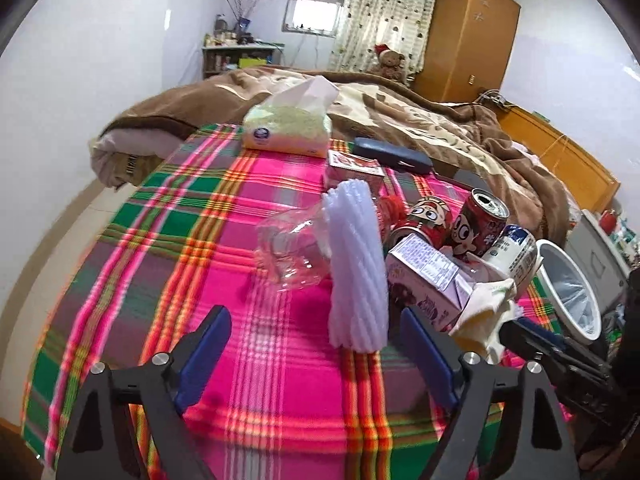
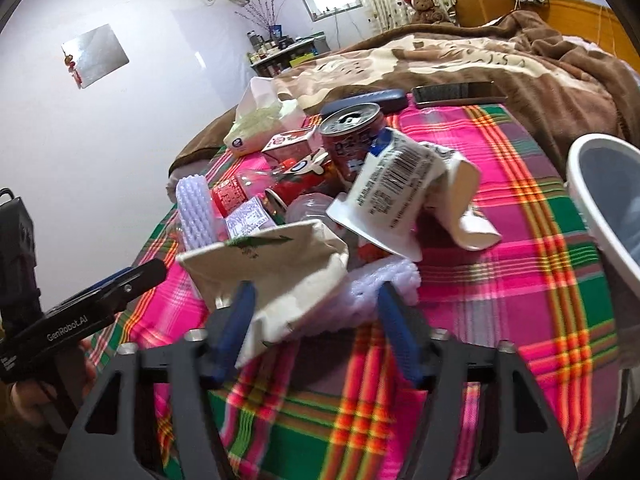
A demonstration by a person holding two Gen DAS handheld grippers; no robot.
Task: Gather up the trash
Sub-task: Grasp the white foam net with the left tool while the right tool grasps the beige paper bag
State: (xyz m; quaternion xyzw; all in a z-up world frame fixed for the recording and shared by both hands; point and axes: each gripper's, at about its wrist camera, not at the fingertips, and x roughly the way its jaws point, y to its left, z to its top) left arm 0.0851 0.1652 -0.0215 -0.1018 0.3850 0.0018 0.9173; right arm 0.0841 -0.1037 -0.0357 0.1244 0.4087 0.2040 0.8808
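Right gripper, jaws spread, straddled a crumpled cream paper bag at lower centre. Left gripper gaped empty before a white ribbed foam sleeve. Only the right view showed the barcoded white cup; the white bin sat at right edge.

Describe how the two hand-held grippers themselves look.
Both match: the left hand-held gripper and right hand-held gripper have black triangular cut-out frames, silver screw heads and long blue finger pads. White "GenRobot.AI" lettering marks the left one's side.
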